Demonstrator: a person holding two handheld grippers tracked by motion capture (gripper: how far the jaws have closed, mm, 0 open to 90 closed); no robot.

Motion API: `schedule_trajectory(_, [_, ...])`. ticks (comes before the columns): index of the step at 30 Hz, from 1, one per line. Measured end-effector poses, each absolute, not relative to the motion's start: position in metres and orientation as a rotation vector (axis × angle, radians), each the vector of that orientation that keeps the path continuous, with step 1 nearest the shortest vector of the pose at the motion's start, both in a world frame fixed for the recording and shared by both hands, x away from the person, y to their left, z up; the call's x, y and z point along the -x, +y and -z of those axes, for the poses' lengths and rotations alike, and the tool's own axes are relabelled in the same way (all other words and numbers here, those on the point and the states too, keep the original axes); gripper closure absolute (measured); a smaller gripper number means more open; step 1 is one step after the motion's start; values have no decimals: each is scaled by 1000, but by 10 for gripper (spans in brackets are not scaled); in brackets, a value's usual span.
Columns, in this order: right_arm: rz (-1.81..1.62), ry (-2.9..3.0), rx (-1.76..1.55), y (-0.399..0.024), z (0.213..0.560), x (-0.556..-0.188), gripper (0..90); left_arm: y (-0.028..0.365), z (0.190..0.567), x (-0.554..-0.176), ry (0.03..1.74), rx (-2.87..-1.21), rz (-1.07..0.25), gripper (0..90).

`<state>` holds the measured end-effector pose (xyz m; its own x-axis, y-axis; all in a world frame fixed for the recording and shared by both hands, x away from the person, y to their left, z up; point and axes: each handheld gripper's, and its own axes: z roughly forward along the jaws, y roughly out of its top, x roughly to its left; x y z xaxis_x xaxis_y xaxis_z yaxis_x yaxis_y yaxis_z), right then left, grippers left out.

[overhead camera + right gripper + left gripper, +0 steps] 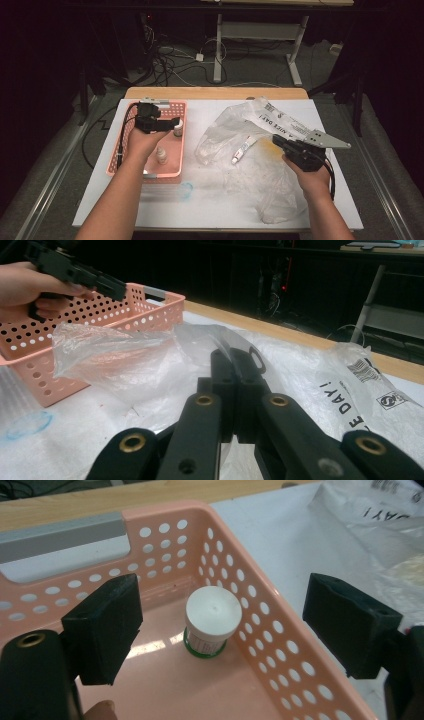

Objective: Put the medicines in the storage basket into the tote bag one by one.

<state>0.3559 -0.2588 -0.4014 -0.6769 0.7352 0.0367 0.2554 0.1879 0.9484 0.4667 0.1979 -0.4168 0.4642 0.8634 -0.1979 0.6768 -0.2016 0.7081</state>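
The white-capped jar (178,128) stands upright in the pink basket (131,165), at about one o'clock from the left hand-held gripper (172,123), which hovers just over it. From the high view, a second small bottle (161,155) stands nearer the basket's six o'clock end, and a slim white tube (243,149) lies inside the clear plastic bag (235,132) at three o'clock of the basket. The right hand-held gripper (278,141) has hold of that bag. My reading is that things are being moved from bag to basket: two are in, the tube is left.

In the left gripper view, the jar (213,620) sits on the basket's glossy floor close to the perforated wall (240,580), with a smooth round white lid and a green-edged label below. The hand-held gripper (220,630) stands wide, its blocky matt black pads to either side and above the jar, touching nothing.

In the right gripper view, the right hand-held gripper (235,357) is clamped tight on a thin fold of the crinkled, see-through bag (125,360), which rises like a tent towards eleven o'clock. The basket (60,340) is hard moulded plastic peppered with round holes, with a grey handle strip. The bench (75,440) is covered in a white, slightly fibrous sheet with a faint blue ring on it.
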Motion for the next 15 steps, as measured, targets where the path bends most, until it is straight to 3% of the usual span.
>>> schedule_trajectory(15, [-1497,2033,-939,-262,402,-356,900,194,444,-501,1343,-2009,-185,270])
